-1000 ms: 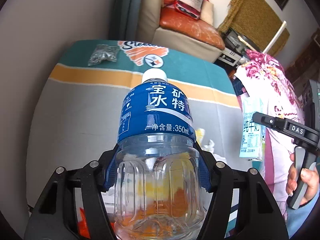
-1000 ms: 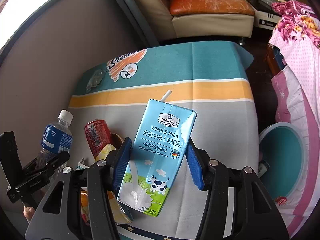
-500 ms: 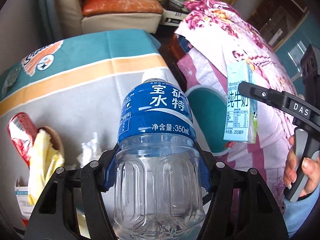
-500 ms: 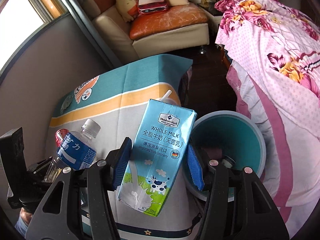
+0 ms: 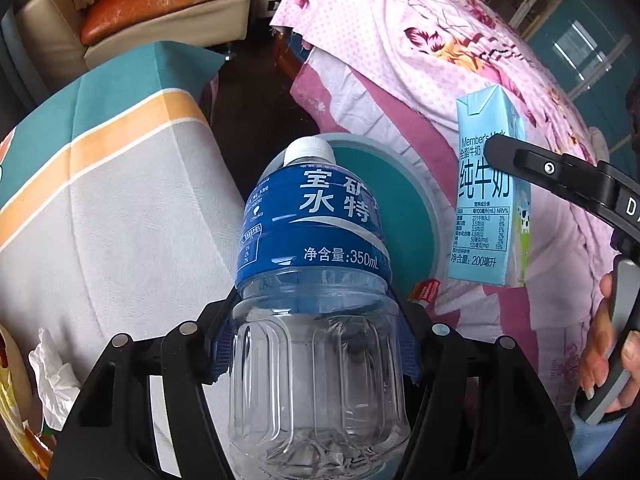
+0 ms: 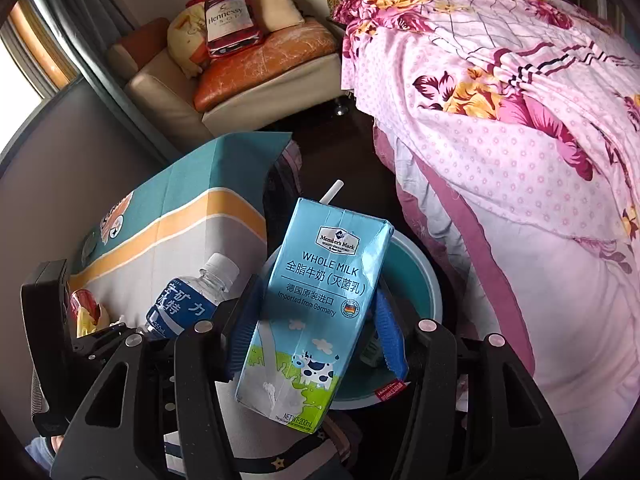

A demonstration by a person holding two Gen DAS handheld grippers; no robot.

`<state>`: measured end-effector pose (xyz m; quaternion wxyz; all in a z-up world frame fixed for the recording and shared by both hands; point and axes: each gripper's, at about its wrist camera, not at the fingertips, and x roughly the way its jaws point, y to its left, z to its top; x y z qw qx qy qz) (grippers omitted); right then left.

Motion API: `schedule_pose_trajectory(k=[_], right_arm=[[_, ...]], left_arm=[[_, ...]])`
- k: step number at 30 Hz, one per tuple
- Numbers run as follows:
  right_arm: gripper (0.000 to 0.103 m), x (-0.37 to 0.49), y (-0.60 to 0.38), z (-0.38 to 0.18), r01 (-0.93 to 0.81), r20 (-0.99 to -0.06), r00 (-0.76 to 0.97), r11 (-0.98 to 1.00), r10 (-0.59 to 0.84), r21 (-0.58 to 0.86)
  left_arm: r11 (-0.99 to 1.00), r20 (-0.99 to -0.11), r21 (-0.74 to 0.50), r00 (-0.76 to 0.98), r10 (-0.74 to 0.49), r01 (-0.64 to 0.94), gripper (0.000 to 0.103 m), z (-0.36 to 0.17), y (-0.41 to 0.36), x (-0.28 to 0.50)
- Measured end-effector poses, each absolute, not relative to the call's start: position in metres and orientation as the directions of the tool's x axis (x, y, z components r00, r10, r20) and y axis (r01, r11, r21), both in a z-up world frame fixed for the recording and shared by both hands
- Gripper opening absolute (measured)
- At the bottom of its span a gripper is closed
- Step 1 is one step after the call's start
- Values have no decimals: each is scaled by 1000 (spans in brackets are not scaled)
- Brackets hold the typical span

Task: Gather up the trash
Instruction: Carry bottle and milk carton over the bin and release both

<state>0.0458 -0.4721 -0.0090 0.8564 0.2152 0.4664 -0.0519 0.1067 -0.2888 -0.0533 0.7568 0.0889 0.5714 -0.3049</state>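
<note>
My left gripper [image 5: 316, 336] is shut on an empty clear water bottle [image 5: 316, 280] with a blue label and white cap, held in front of the teal round bin [image 5: 400, 200] on the floor. My right gripper [image 6: 316, 332] is shut on a light-blue milk carton [image 6: 316, 304] with a straw, held over the same bin [image 6: 416, 280]. The carton also shows in the left wrist view [image 5: 488, 200], and the bottle in the right wrist view [image 6: 188, 300]. Some trash lies in the bin.
A table with a striped teal, orange and grey cloth [image 5: 104, 200] stands left of the bin. A crumpled tissue [image 5: 52, 376] and a red snack packet [image 6: 82, 308] lie on it. A bed with a pink floral cover [image 6: 520, 160] is on the right, a sofa [image 6: 240, 72] behind.
Both grippers have swung right from over the table toward the bin, each keeping its hold. The bin now sits behind the bottle and under the carton.
</note>
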Motion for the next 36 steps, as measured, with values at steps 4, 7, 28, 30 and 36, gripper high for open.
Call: schedule_pose_trajectory(k=[4, 7, 28, 30, 36], right_arm=[[52, 47, -479, -20, 296, -832, 541, 900, 119, 321], [52, 49, -482, -26, 301, -838, 533, 898, 120, 320], [52, 55, -474, -41, 291, -858, 495, 906, 134, 309], [52, 57, -471, -44, 284, -863, 485, 909, 138, 305], [52, 62, -461, -49, 272, -874, 463, 915, 146, 297]], left_arm=[[795, -926, -201, 154, -345, 572, 65, -63, -302, 108], [799, -931, -185, 157, -328, 573, 65, -68, -305, 109], [846, -901, -171, 266, -341, 505, 90, -44, -275, 110], [853, -900, -164, 280, -335, 495, 90, -42, -266, 110], [874, -896, -155, 306, -321, 461, 90, -38, -243, 113]])
